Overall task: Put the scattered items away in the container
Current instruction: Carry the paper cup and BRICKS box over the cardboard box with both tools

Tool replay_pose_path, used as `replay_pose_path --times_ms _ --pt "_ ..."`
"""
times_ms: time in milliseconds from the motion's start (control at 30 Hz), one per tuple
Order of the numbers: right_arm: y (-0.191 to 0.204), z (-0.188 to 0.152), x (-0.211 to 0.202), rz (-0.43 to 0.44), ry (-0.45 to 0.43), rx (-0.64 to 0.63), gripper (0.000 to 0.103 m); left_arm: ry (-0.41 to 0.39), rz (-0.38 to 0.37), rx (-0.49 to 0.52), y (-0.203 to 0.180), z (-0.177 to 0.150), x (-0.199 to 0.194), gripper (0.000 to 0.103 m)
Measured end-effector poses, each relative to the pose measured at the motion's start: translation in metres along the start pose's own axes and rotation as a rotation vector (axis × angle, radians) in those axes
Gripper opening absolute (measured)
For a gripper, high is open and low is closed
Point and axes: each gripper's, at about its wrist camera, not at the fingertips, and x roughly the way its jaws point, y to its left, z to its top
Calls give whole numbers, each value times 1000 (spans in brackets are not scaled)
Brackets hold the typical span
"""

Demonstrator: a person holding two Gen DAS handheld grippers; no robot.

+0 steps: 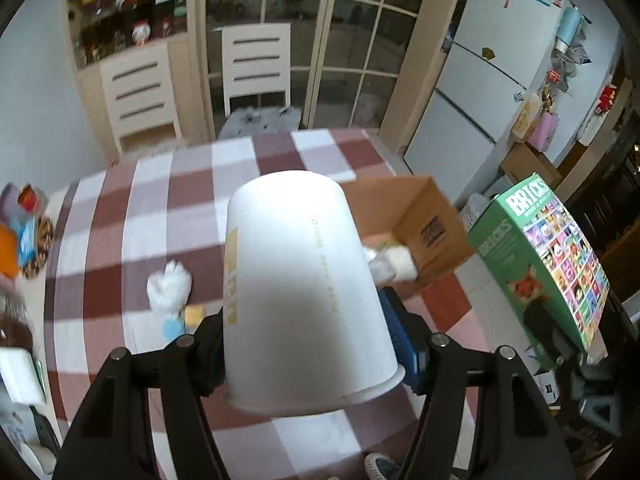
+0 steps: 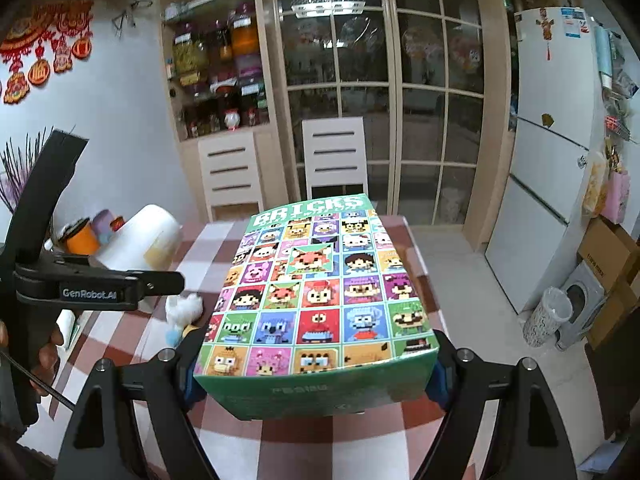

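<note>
My left gripper (image 1: 312, 344) is shut on a large white paper cup (image 1: 300, 288), held upside down above the checked table (image 1: 168, 200). Behind the cup stands an open cardboard box (image 1: 424, 220) with white soft items inside. My right gripper (image 2: 316, 364) is shut on a green BRICKS box (image 2: 320, 292), held flat above the table; it also shows at the right of the left wrist view (image 1: 548, 268). A white plush toy (image 1: 170, 286) with blue and yellow parts lies on the table, also in the right wrist view (image 2: 184, 310). The cup shows there too (image 2: 140, 240).
Two white chairs (image 1: 256, 64) stand behind the table by glass doors. A white fridge (image 1: 496, 56) stands at the right. Cups and clutter (image 2: 86, 232) sit at the table's left edge. Boxes and a bin (image 2: 548, 316) stand on the floor at the right.
</note>
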Motion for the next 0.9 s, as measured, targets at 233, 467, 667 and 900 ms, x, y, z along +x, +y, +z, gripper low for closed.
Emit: replay_pose_path --times_ms 233,467,667,900 --pt "-15 16 2 -5 -28 -4 84 10 19 6 -23 20 12 67" --pt "-30 24 21 5 -14 1 84 47 36 -9 -30 31 34 67" --pt "-36 28 40 23 4 7 84 73 52 -22 -28 40 49 67" --pt "-42 28 58 31 33 18 84 115 71 -34 -22 47 71 67"
